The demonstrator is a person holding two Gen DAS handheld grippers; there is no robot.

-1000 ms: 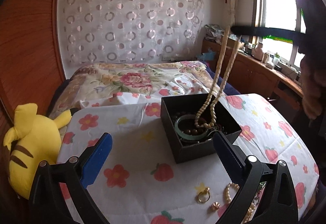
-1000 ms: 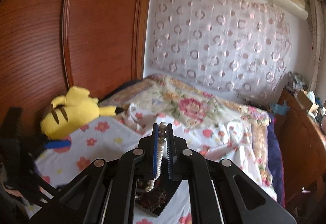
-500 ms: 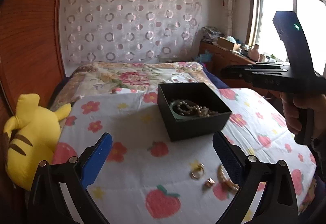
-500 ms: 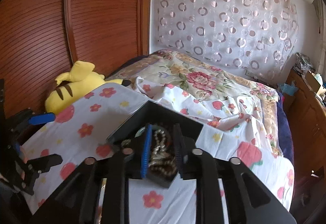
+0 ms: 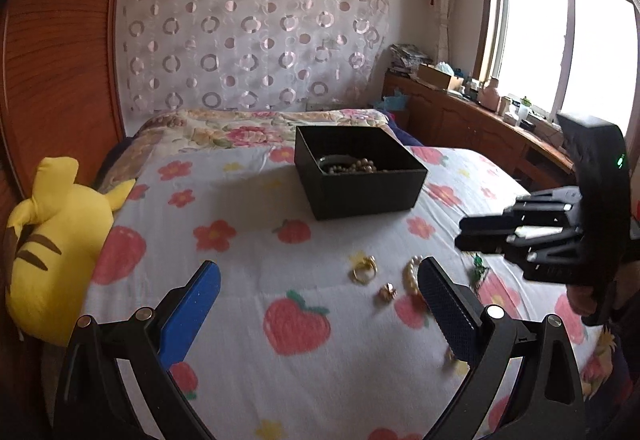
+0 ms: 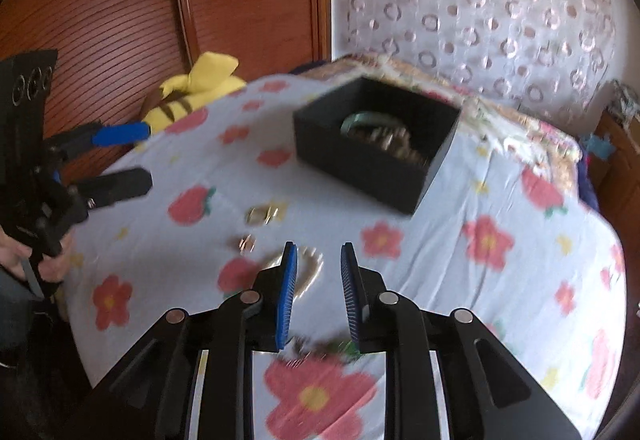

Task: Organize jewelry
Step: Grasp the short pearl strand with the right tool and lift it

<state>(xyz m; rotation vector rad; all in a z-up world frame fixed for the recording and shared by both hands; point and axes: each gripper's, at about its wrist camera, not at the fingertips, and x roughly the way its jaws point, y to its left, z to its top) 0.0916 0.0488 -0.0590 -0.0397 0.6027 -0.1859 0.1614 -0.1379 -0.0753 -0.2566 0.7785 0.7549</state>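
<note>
Dropped into the black box [image 5: 360, 175], the pearl necklace [image 5: 356, 167] lies coiled; right hand-held gripper [image 6: 318, 294] empty, narrowly parted.

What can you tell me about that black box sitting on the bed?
The square black box looks like matte cardboard, with straight walls and no lid on it. It sits flat and upright on the white bedspread printed with red flowers and strawberries, toward the far side, turned so one corner points at the cameras. Inside lie a pale green bangle and a heap of cream pearl beads. Neither gripper touches it; a few more small pieces lie on the bedspread in front of it.
</note>
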